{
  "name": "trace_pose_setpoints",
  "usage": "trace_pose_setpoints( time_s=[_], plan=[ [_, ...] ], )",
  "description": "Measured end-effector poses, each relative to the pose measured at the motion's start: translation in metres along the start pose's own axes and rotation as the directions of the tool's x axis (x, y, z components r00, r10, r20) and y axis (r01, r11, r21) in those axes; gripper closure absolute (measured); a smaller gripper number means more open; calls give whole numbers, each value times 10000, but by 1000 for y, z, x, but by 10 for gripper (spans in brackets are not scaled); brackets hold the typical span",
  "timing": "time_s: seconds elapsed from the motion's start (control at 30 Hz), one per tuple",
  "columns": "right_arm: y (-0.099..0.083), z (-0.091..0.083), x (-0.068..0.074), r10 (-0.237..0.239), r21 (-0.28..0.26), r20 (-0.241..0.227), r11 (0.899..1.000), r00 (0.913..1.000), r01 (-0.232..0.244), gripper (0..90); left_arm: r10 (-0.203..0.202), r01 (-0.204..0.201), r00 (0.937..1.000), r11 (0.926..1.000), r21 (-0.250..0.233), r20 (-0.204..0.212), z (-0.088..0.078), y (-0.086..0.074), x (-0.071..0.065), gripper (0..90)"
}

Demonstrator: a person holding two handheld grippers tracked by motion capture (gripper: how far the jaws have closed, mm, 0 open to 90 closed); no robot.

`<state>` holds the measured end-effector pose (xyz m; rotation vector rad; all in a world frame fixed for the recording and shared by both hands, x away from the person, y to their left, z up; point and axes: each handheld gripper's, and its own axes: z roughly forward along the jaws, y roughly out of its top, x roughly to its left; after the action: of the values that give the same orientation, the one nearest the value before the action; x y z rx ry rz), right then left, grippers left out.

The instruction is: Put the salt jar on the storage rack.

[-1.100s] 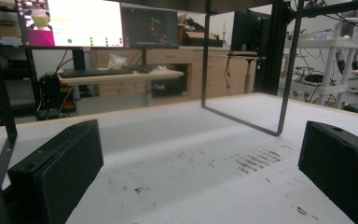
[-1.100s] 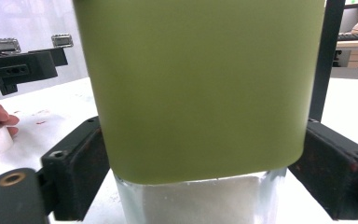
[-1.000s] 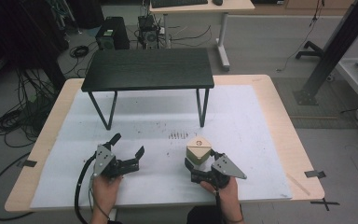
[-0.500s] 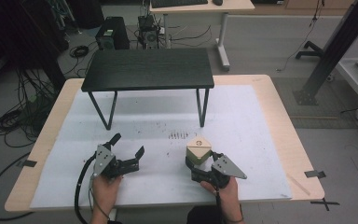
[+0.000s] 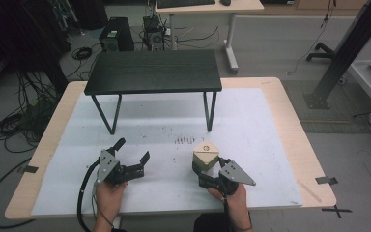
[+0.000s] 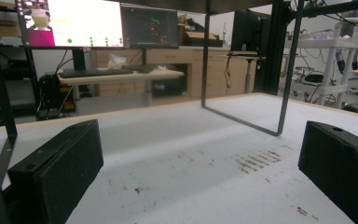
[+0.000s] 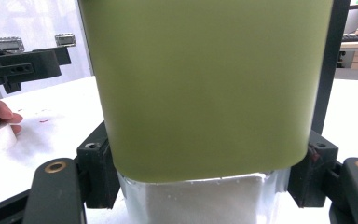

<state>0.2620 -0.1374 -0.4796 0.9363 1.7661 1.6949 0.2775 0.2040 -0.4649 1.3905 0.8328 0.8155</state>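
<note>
Olive-green container with tan lid sits clamped in right hand-held gripper; left hand-held gripper gapes empty.

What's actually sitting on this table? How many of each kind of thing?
Hand-held grippers: 2, left gripper and right gripper
Black stands: 1, small black table
Containers: 1, green container with tan lid, held in the right gripper
Total: 4

Wooden table, white sheet covering most of top. Small black table standing on sheet at 12 o'clock. Dark scuff marks near centre. Tan-lidded box resting toward 5 o'clock.
</note>
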Motion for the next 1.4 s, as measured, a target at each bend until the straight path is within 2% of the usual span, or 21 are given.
trace_pose_setpoints(
  time_s=[1.4],
  plan=[
    [0, 0, 1, -63, 30, 58, 10000, 10000, 63, 286, -7, 7, 10000, 10000, 6, 4, 0, 0, 0, 4]
  ],
)
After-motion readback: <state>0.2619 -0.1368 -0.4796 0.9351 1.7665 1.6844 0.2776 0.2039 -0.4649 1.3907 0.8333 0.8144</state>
